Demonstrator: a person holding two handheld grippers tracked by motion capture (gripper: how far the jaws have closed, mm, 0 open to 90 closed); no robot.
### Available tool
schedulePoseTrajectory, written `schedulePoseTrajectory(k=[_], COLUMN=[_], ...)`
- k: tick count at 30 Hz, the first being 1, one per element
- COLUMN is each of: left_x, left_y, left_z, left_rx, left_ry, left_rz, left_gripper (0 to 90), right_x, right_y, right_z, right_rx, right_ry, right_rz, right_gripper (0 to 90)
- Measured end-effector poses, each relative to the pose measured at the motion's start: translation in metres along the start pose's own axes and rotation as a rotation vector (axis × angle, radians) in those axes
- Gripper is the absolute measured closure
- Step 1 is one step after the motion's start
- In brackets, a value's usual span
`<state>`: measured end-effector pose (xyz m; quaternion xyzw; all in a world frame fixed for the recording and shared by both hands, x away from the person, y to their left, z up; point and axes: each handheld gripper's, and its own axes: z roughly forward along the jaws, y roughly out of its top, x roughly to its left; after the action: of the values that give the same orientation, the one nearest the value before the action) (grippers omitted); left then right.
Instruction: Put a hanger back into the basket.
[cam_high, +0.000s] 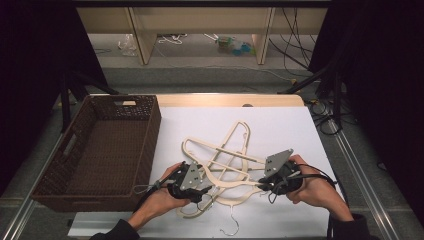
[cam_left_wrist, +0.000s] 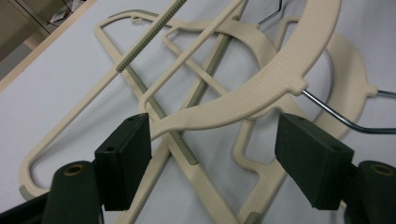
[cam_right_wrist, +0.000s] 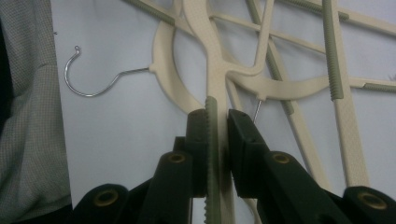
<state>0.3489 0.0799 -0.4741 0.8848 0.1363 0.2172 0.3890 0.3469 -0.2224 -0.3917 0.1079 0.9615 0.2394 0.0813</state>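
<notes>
White sheeting covers the table (cam_high: 280, 125) in the high view, with a bare wooden strip along its far edge; beyond it lie grey floor, pale shelving legs, trailing cables and dark curtains at both sides. A brown woven basket (cam_high: 150, 125) sits at the table's left. Cream hangers (cam_high: 235, 165) lie tangled near the front edge, between the left gripper (cam_high: 204, 191) and the right gripper (cam_high: 262, 187). Along the left gripper view, its jaws stand apart on either side of a curved hanger shoulder (cam_left_wrist: 261, 88); the left pad touches or nearly touches it, the other is clear. Along the right gripper view, the jaws are clenched on a ribbed grey-green hanger bar (cam_right_wrist: 212, 126), a wire hook (cam_right_wrist: 86, 74) lying on the white sheet beside a checked sleeve (cam_right_wrist: 28, 93).
</notes>
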Motion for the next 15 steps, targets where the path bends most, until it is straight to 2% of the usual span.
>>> schedulePoseTrajectory(k=[2,3,5,7,11,12,13,14,15], left_x=[-0.001,-0.001,0.000,-0.001,-0.002,-0.002,-0.002,-0.001,-0.001], left_y=[0.002,0.002,0.004,0.004,0.007,0.008,0.010,0.011,0.013], left_z=[0.004,0.007,0.010,0.013,0.015,0.014,0.014,0.013,0.013], left_rx=[0.006,-0.007,0.007,-0.015,-0.050,-0.057,-0.067,-0.085,-0.108], left_ry=[0.011,0.015,0.012,-0.008,-0.019,-0.007,-0.017,-0.037,-0.050], left_rz=[0.030,0.031,0.045,0.059,0.107,0.125,0.143,0.155,0.147], left_gripper=[30.7,30.8,30.0,34.0,39.1,40.5,41.8,47.1,49.2], right_x=[0.000,0.000,0.000,-0.001,-0.001,-0.002,-0.003,-0.004,-0.005], right_y=[0.000,-0.001,-0.001,-0.002,-0.003,-0.004,-0.005,-0.006,-0.008], right_z=[0.001,0.001,0.001,0.001,0.002,0.002,0.001,0.001,0.000], right_rx=[0.000,0.000,0.002,0.001,0.004,0.005,0.000,-0.004,-0.009], right_ry=[-0.004,0.001,0.006,0.012,0.008,0.010,0.011,0.010,0.021], right_rz=[-0.007,-0.007,-0.009,-0.003,-0.016,-0.009,-0.013,-0.009,-0.007], right_gripper=[79.6,79.6,79.6,79.6,79.5,79.5,79.5,79.5,79.6])
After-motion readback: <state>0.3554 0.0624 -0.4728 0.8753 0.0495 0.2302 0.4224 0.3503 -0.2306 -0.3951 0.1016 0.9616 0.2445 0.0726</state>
